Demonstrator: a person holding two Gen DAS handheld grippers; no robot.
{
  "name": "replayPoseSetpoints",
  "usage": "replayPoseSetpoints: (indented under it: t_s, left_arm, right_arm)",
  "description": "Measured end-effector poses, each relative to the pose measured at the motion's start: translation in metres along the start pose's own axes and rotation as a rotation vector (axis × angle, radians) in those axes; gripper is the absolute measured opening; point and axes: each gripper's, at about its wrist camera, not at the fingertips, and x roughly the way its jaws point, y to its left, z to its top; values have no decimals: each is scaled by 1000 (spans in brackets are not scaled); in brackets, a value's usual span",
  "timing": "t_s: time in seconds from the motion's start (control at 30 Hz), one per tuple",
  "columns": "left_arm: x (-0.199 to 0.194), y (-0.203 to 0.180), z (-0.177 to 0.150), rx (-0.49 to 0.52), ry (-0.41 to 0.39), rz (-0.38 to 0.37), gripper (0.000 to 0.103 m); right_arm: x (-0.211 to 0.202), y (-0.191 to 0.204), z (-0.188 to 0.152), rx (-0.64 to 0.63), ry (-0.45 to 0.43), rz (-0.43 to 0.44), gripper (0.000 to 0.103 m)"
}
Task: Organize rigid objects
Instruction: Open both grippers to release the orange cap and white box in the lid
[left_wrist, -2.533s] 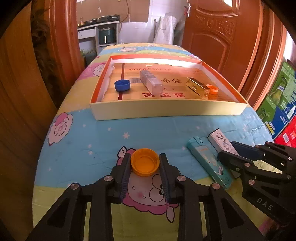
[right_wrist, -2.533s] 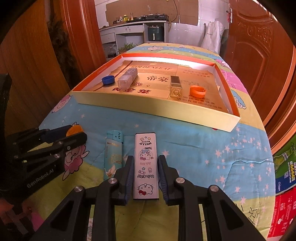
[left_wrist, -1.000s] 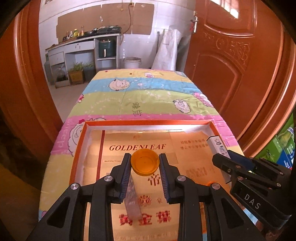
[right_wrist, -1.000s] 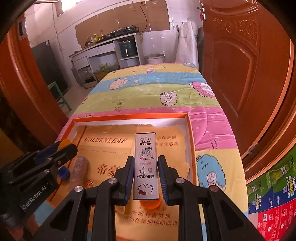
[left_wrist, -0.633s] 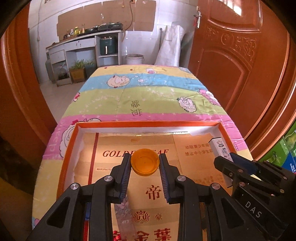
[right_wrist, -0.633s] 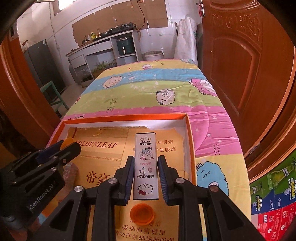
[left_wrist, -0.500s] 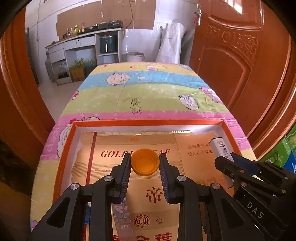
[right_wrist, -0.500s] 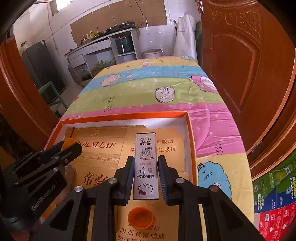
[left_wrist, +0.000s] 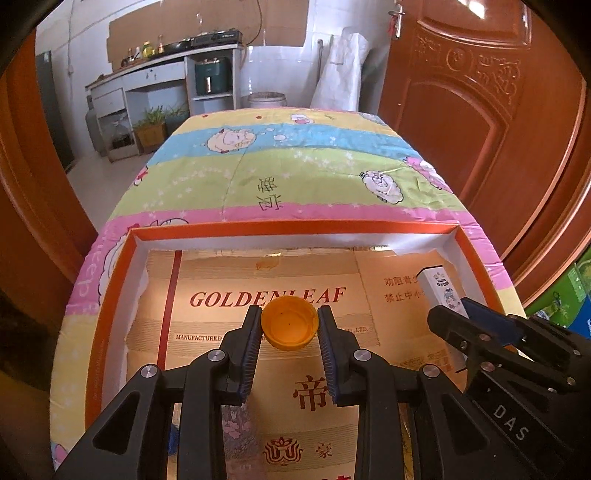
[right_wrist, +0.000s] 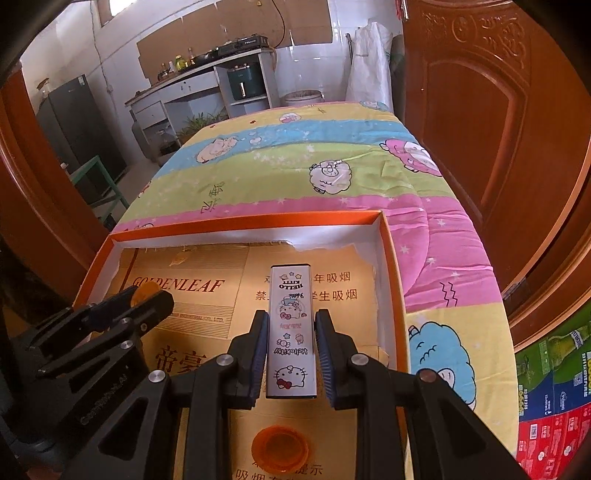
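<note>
Left tool (left_wrist: 290, 328) pinches a round orange plastic bottle cap (left_wrist: 289, 324) by its rim, open side facing the camera, and hangs over the middle of the shallow orange-rimmed cardboard tray (left_wrist: 295, 227), above the printed "GOLDENLEAF" lettering on its lining. Right tool (right_wrist: 290, 345) is clamped on the long sides of a slim white rectangular case with cartoon cat stickers (right_wrist: 291, 332), held over the right half of the same tray, close to its right wall.

Both things look ready to be set down inside, and the risks lie in that release. The cap is gripped only at two narrow spots of a curved rim; if the pads part while it is clear of the lining, it could land on edge and roll toward the clear plastic block (left_wrist: 240, 439) lying below the left tool. The case reaches well beyond the pads, so a tilted let-go could tip it onto the orange ring-shaped lid (right_wrist: 279, 448) that sits under the right tool, leaving it propped up, not flat. The two tools also hang side by side over one tray; a sideways swing of either could knock the other's load. How high each thing hangs above the lining cannot be judged from these views.
</note>
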Motion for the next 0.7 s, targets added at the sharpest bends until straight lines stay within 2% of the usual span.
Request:
replayPoseSetpoints:
  t_s: [0.33,0.53,0.7]
  left_arm:
    - [3,2,1,-16,25,-20,32]
    - [4,4,1,-28,30,-25,51]
    - [0,2,2,-17,26,-25,59]
  right_arm:
    - [7,-4,-1,15,13,-13,26]
    - [2,-6,-1,27,-16,-2,27]
    - [-7,-6,1,40,-52,-8,27]
